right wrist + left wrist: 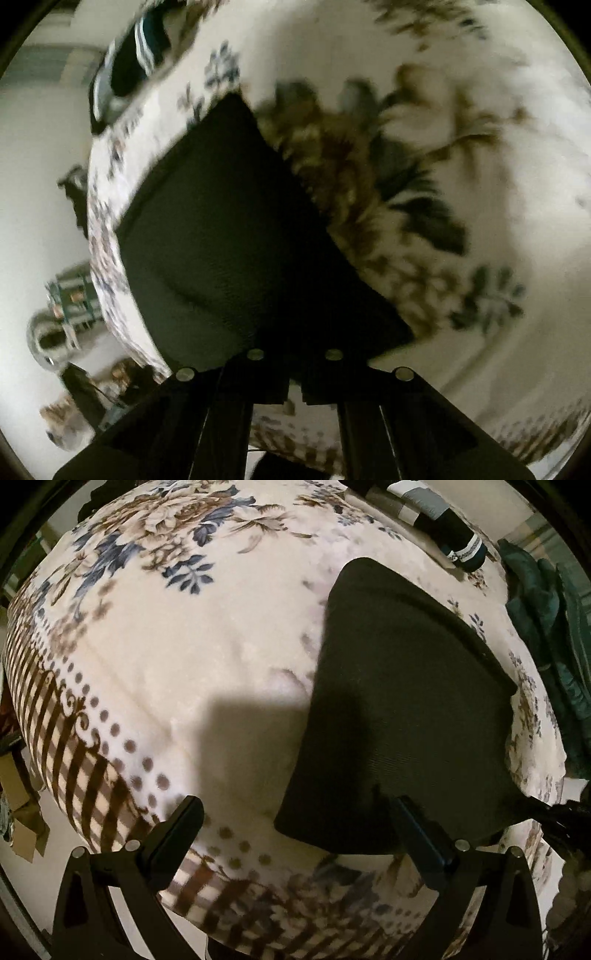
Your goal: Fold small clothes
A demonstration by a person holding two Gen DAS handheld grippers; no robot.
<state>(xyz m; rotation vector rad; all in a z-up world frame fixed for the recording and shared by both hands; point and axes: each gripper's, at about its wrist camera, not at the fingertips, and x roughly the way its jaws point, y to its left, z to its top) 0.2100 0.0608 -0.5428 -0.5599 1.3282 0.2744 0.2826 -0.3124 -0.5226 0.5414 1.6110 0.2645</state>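
Item: 1 dark folded garment (402, 716), flat on the floral blanket (192, 657) that covers the table, near the table's right edge.

Left gripper (295, 834): jaws wide, empty, above the garment's near edge; 1 finger over bare blanket, the other over the cloth.

Right gripper (294, 391): jaws closed together at the garment's near corner. Whether any cloth is pinched there cannot be told; that area is dark.

Other stock: 1 striped dark garment (443, 528) at the far right corner; a teal cloth heap (546, 627) off the right edge.

Risks, judged:
- Closed jaws snagging a layer would drag the fold open.
- The garment lies close to the edge; a sideways pull could slide it off.
- The plush blanket may bunch beneath and skew the fold.
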